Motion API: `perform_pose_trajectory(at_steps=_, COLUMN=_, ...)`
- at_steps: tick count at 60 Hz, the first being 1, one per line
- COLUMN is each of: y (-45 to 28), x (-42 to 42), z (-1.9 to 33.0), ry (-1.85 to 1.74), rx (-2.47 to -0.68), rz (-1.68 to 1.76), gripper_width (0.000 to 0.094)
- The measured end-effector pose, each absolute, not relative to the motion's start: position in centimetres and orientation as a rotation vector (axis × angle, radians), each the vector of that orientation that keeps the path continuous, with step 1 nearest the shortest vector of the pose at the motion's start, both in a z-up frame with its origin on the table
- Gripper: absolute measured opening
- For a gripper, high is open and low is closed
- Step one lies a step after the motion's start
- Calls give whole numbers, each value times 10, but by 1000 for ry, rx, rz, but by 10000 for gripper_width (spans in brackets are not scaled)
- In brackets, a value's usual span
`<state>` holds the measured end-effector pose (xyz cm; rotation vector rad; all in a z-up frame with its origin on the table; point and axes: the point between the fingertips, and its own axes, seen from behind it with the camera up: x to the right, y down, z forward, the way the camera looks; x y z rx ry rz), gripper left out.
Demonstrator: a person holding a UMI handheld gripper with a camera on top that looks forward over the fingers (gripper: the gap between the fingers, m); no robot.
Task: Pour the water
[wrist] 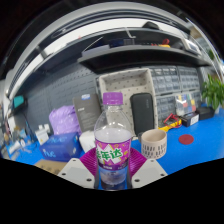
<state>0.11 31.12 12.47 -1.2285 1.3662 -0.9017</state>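
Betw fingers (113,168): clear bottle (113,140) gripped, cup (153,143) just beside

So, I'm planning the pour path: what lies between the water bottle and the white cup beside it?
Nothing: in the gripper view the blue tabletop is bare between the water bottle, held between the gripper fingers, and the white cup.

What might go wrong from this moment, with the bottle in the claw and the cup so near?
1. The bottle has its purple cap on; tilting now would pour nothing.
2. The claw presses on the bottle low, at its label, so the tall bottle may tip or slip when tilted.
3. The white cup stands close beside the bottle; a swing could knock it over.
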Motion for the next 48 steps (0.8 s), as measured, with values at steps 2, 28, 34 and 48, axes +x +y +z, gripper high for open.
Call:
perform_pose_trajectory(at_steps=2, y=308, x=9, z=129, ry=1396, rx=-1185, rz=-864, gripper_width=374)
perform_pose_trajectory(at_steps=28, y=307, x=106, z=157, ry=1718, rx=-380, rz=-87, gripper_width=375)
perform_pose_trajectory(at_steps=34, y=306, x=116, z=151, ry=1751, rx=-245, rz=50, gripper_width=373)
perform_pose_trajectory(at_steps=48, y=295, x=137, z=145, ry=1762, rx=41, rz=313, gripper_width=374)
